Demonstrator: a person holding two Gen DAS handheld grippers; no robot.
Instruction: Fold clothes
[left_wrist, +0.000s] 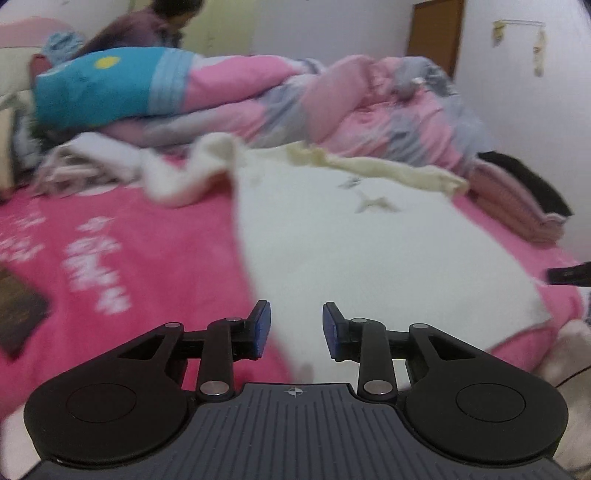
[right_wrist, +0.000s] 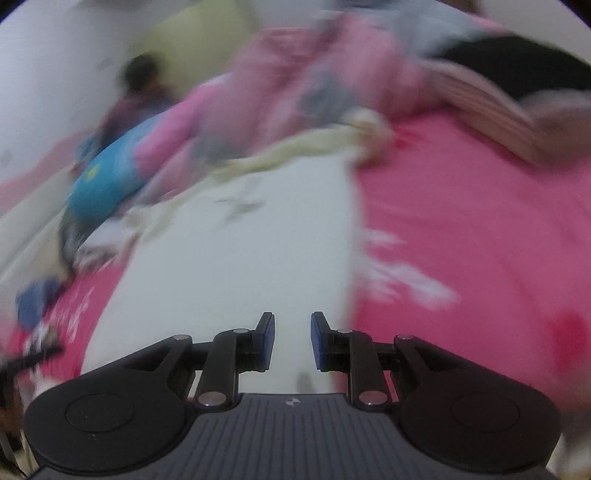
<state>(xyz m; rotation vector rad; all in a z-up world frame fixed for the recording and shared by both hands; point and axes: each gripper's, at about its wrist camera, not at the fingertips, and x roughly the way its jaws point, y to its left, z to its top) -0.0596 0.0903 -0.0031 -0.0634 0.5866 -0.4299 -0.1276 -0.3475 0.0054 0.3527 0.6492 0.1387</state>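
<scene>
On the bright pink bed cover (left_wrist: 122, 229), flat white cotton garment (left_wrist: 369, 251) mid-fold, left tool (left_wrist: 296, 330) and right tool (right_wrist: 292, 341) released, empty; next likely regripping an edge.

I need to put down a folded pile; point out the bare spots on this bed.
Free: the pink blanket left of the white garment, ahead of the dark book; also a pink patch to the garment's right. Crowded: the back, with the quilt, blue pillow and folded clothes.
</scene>
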